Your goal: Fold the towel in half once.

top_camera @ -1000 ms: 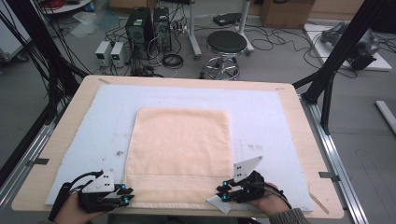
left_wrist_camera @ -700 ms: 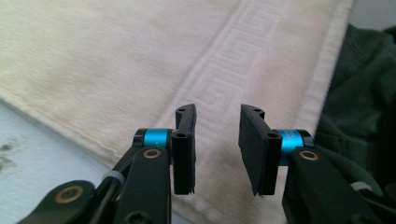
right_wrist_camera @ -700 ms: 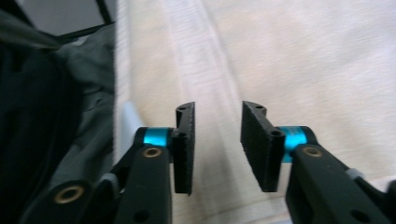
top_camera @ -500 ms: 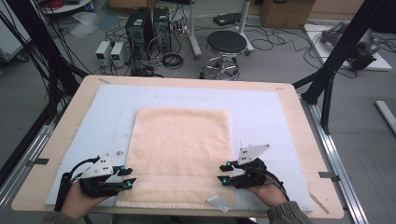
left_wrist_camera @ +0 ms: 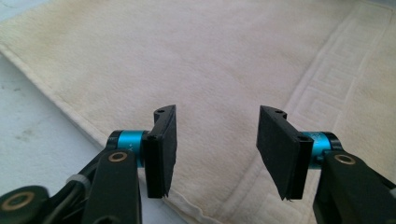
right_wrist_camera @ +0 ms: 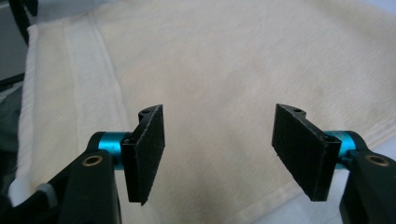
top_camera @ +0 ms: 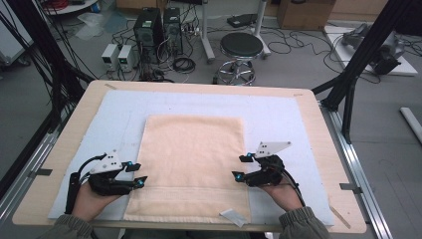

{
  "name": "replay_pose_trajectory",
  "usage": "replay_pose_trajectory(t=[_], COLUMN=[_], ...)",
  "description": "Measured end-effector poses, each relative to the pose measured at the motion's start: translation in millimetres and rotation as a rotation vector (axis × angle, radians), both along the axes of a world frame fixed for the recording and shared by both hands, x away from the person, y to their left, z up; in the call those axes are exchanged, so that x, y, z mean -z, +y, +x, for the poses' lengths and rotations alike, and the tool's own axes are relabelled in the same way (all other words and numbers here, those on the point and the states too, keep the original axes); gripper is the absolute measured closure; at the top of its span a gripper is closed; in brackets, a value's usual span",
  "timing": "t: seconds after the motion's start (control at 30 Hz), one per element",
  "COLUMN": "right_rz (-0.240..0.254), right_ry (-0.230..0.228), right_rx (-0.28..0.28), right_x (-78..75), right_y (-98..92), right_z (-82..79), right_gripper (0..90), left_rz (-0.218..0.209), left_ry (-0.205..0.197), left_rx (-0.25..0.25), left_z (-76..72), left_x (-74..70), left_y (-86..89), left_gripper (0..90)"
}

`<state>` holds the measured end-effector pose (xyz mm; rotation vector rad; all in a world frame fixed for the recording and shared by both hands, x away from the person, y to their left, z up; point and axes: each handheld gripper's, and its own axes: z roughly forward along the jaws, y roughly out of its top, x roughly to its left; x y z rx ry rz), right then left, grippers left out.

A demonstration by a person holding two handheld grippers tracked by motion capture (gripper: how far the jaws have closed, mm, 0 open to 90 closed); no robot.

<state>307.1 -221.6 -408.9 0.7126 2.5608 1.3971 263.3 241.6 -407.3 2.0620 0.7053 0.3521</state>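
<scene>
- A white tag (top_camera: 233,216) is seen at the lower centre of the high view, on the towel's near right corner.
- The left gripper (top_camera: 137,175) is held at the lower left, at the towel's left edge; its jaws have just been opening and stand released, nothing between them.
- The right gripper (top_camera: 241,167) is held at the lower right, at the towel's right edge; its jaws have just been opening, released and bare.
- The towel (top_camera: 191,164) is spread flat mid-frame on a blue mat (top_camera: 278,112).
- The mat is laid on the table (top_camera: 318,119).

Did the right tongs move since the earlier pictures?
Yes. The right tongs have moved up along the towel's right edge, away from its near corner, and their jaws have just been opening, with nothing between them.
</scene>
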Motion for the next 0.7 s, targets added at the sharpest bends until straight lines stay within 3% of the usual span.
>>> replay_pose_trajectory(t=[0.27, 0.7], right_rz=[0.013, -0.016], right_ry=[-0.016, -0.03], right_rx=[0.039, 0.069], right_x=[-4.9, -14.5], right_y=[5.2, 12.1], right_z=[16.1, 36.1], right_gripper=[26.3, 20.8], left_rz=[-0.031, -0.06], left_ry=[-0.008, -0.02], left_rx=[-0.034, -0.094], left_z=[11.1, 29.9], left_x=[-4.6, -17.6], left_y=[2.1, 4.0], left_gripper=[39.5, 33.8])
